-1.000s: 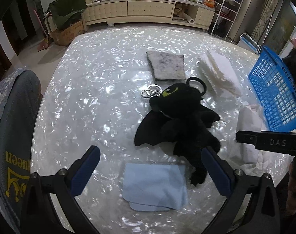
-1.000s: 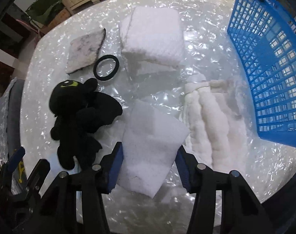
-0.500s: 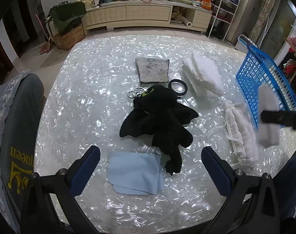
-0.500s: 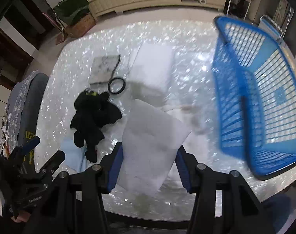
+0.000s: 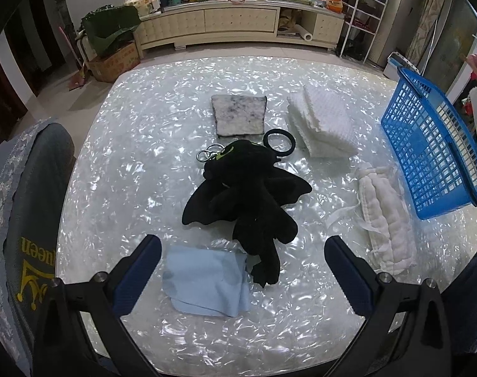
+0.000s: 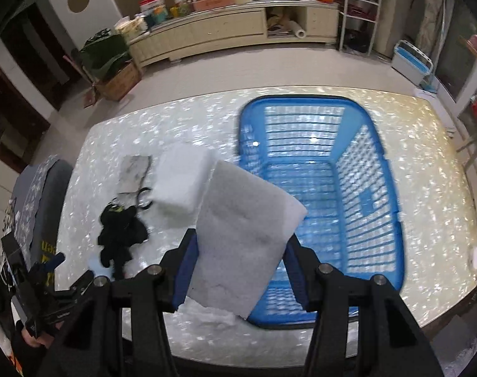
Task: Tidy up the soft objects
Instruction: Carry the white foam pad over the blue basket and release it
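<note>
Looking into the blue basket [image 6: 320,188] from the right wrist view, we find its slatted floor bare; it stands on the right half of the table [image 6: 427,188], near the front edge. Our right gripper [image 6: 241,270] clamps a white foam pad [image 6: 247,238] between both blue pads, held in the air above the basket's left wall; the pad's long axis runs from the jaws up and away toward the far edge, tilting slightly right, its far corner over the basket's interior. From the left wrist view, going left to right: a grey chair back [image 5: 34,220] at the table's left edge, a light blue cloth [image 5: 207,279] near the front edge, and a black plush dragon [image 5: 247,194] at the centre, its tail lying on the cloth's right corner. Key rings [image 5: 210,154] and a black ring [image 5: 279,141] sit by its head, with a grey felt square [image 5: 238,119] behind. Farther right are a stack of white quilted pads [image 5: 323,125] and a rolled white cloth [image 5: 386,216] just beside the basket's wall. Our left gripper [image 5: 241,270] hangs wide open above the front edge, holding nothing.
</note>
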`<state>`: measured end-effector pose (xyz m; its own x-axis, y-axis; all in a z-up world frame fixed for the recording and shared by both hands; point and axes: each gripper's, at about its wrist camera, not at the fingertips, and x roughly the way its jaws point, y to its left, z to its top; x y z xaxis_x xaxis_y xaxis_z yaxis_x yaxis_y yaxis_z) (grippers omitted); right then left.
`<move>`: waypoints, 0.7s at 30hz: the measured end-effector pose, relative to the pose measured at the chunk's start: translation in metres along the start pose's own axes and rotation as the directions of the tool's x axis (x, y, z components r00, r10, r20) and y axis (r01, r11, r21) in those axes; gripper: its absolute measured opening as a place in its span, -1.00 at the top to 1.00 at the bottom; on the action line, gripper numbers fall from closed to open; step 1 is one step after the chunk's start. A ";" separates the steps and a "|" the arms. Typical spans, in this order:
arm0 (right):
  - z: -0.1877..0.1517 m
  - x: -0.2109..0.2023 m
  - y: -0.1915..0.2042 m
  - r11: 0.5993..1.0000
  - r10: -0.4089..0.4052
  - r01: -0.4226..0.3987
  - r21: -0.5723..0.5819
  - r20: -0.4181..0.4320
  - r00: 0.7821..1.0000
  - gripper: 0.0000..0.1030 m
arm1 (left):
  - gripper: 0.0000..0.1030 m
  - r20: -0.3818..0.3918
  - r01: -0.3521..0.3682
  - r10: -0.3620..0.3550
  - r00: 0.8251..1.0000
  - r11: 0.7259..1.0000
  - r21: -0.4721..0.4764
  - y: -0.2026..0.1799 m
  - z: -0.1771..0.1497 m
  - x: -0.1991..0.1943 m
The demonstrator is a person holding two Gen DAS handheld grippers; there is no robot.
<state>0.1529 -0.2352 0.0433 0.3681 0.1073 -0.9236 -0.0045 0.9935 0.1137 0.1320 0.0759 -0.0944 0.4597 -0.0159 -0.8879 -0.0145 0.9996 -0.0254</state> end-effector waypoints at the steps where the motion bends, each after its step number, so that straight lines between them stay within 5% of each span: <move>1: 0.002 0.003 -0.009 1.000 -0.013 0.013 0.002 -0.004 1.000 0.02 | -1.00 -0.002 -0.002 0.002 1.000 1.000 -0.002 0.000 0.000 0.001; 21: -0.023 0.088 -0.045 0.986 -0.168 0.165 -0.035 -0.135 0.977 -0.03 | -1.00 -0.046 -0.012 0.011 0.999 1.000 -0.015 0.001 0.003 0.030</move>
<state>0.1642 -0.2692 -0.0511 0.2348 -0.0568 -0.9704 0.0236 0.9983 -0.0527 0.1489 0.0769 -0.1198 0.4183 -0.0057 -0.9083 -0.0335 0.9992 -0.0216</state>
